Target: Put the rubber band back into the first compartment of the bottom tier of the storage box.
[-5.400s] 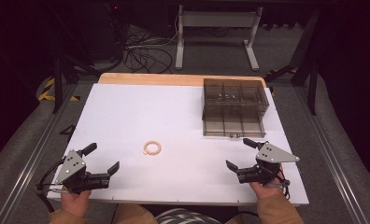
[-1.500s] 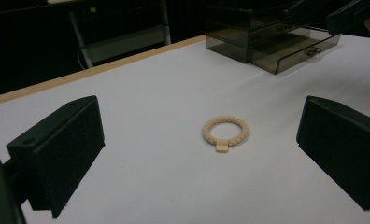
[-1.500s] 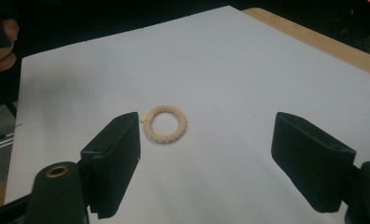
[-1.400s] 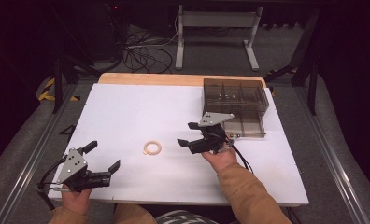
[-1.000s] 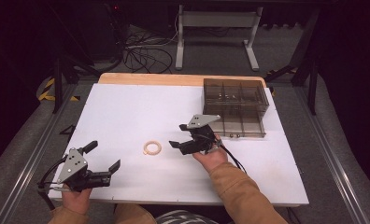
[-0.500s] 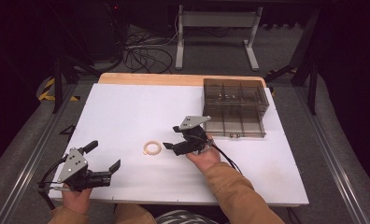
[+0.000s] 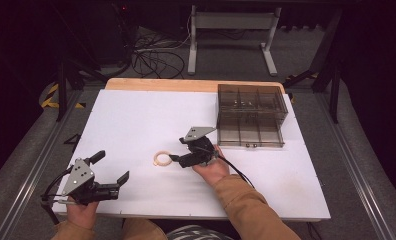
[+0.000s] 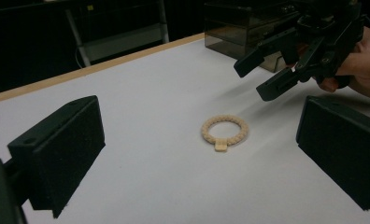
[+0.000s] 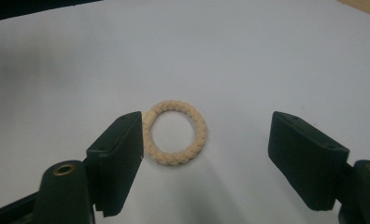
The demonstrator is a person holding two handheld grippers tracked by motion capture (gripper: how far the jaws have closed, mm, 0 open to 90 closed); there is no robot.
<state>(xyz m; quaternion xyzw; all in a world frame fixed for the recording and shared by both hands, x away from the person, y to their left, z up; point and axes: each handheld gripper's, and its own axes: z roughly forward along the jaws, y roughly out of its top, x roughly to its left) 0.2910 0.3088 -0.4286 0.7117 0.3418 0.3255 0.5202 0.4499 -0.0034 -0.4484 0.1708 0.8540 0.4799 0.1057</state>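
A beige braided ring [image 7: 161, 159] lies flat on the white table top [image 7: 136, 115]. My right gripper [image 7: 177, 160] comes in from the right, tips just short of the ring, jaws open and empty. In the right gripper view the ring [image 9: 176, 133] lies ahead of the open right gripper [image 9: 206, 144], its edge by the jaw on the view's left. My left gripper [image 7: 112, 166] rests open near the front left edge. In the left gripper view the ring [image 8: 224, 131] sits beyond the open left gripper [image 8: 197, 158], with the right gripper [image 8: 254, 81] past it.
A smoky clear compartment box [image 7: 251, 117] stands at the back right of the table; it also shows as the box [image 8: 248, 23] behind the right hand. A wooden strip [image 7: 186, 84] edges the table's far side. Cables and stand legs lie on the floor beyond.
My right gripper has travelled left and lowered from beside the box to the ring, its jaws staying open. The left gripper and the ring have not moved.
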